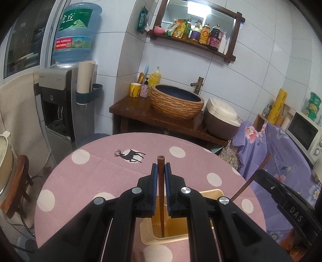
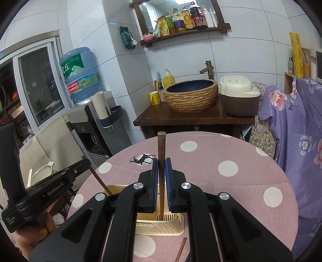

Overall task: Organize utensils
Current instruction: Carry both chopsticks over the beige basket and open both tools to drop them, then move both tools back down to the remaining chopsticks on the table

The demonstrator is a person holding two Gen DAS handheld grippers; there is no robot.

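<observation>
Above the pink dotted table, the left gripper pinches one brown chopstick, its lower end inside the cream holder at 6 o'clock. The right gripper pinches a second chopstick over the same holder. Another chopstick lies on the table at 6 o'clock.

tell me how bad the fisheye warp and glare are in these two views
Left wrist view: tile lines bow strongly, dark vignette at corners, left tongs and chopstick sharp. Right wrist view: same bowing, bright glare off the mirror, right tongs sharp.
</observation>
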